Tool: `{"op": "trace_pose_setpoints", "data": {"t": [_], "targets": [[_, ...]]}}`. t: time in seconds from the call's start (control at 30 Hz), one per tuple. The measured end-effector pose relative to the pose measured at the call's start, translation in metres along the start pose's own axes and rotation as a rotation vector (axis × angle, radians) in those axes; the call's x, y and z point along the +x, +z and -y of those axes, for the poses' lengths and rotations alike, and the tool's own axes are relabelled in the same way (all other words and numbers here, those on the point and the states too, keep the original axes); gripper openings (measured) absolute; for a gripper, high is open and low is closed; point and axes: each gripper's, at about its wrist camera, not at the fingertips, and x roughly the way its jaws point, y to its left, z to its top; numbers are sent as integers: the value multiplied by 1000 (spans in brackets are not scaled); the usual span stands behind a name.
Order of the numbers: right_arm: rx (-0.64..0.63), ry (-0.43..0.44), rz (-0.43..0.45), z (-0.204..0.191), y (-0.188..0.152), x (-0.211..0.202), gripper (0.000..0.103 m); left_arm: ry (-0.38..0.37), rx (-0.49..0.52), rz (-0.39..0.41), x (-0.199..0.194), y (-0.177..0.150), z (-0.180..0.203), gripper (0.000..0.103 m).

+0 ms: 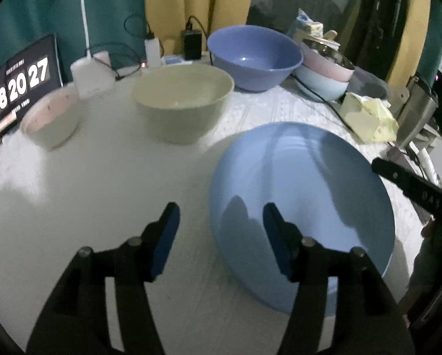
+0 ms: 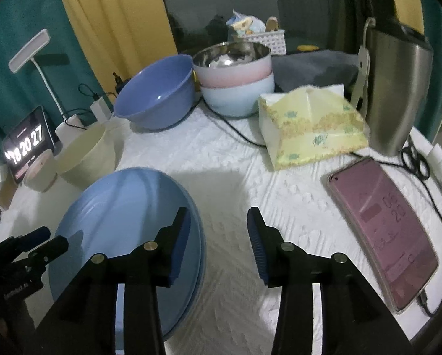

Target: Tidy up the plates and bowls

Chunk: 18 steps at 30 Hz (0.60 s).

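Both grippers stand partly open with nothing pressed between their blue pads. The left gripper (image 1: 221, 216) hovers over the near left rim of a light blue plate (image 1: 309, 195); one finger is above the plate's surface, the other above bare table, and the rim lies between them without either pad touching it. The right gripper (image 2: 218, 222) hangs at the plate's right edge: its left finger is over the plate, its right finger over the white textured tablecloth (image 2: 235, 162), again with no grip.

The plate lies flat on the round table, and in the right wrist view a second rim shows beneath it, so it seems to rest on another plate.

Behind the plate stands a cream bowl (image 1: 182, 103), with a small pink-rimmed bowl (image 1: 49, 118) to its left. Further back is a larger blue bowl (image 1: 253, 56), and beside it a stack of bowls (image 2: 235, 80): a pale blue one, a pink one, and a shiny metal one on top.

Also on the table: a digital clock (image 1: 19, 85) at the far left, a yellow tissue pack (image 2: 312, 127), a phone (image 2: 383, 230) and a steel kettle (image 2: 398, 94)
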Motion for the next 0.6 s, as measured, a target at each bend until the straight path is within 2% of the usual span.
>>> {"op": "trace_pose_setpoints", "data": {"t": [0.23, 0.43, 0.57, 0.6], "targets": [[34, 58, -71, -2, -10, 14, 44, -19, -7, -67, 18, -6, 7, 61], [54, 109, -105, -5, -18, 22, 44, -52, -31, -53, 21, -7, 8, 61], [68, 175, -122, -10, -20, 25, 45, -110, -43, -51, 24, -8, 8, 60], [69, 162, -111, -12, -20, 24, 45, -113, -41, -52, 24, -7, 9, 61]]}}
